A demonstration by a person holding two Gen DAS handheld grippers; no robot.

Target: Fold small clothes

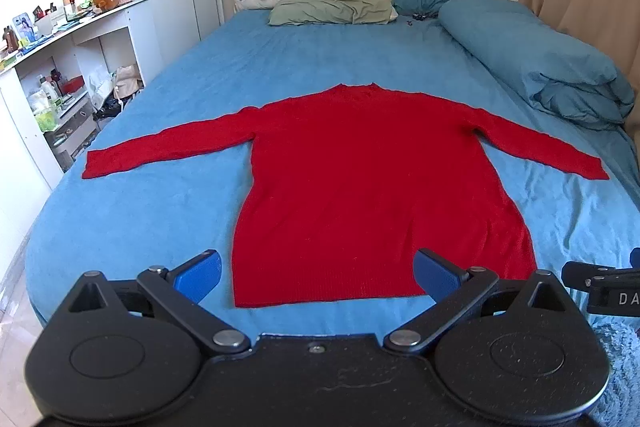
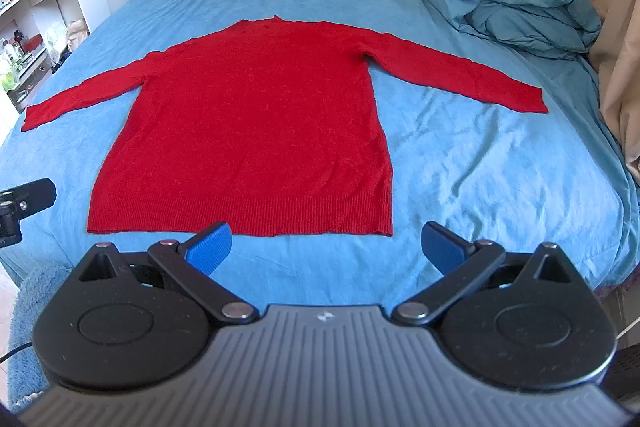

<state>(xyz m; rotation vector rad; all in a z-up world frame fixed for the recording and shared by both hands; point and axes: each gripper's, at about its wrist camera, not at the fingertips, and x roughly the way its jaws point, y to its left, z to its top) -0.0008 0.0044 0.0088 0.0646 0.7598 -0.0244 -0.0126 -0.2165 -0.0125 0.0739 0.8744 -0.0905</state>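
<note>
A red long-sleeved sweater lies flat on the blue bed sheet, both sleeves spread out to the sides, hem toward me. It also shows in the right wrist view. My left gripper is open and empty, hovering just before the hem's left part. My right gripper is open and empty, just before the hem's right corner. The right gripper's body shows at the right edge of the left wrist view.
A rolled blue duvet lies along the bed's right side, pillows at the headboard. White shelves with clutter stand left of the bed. A curtain hangs at the right. A blue fluffy rug lies below.
</note>
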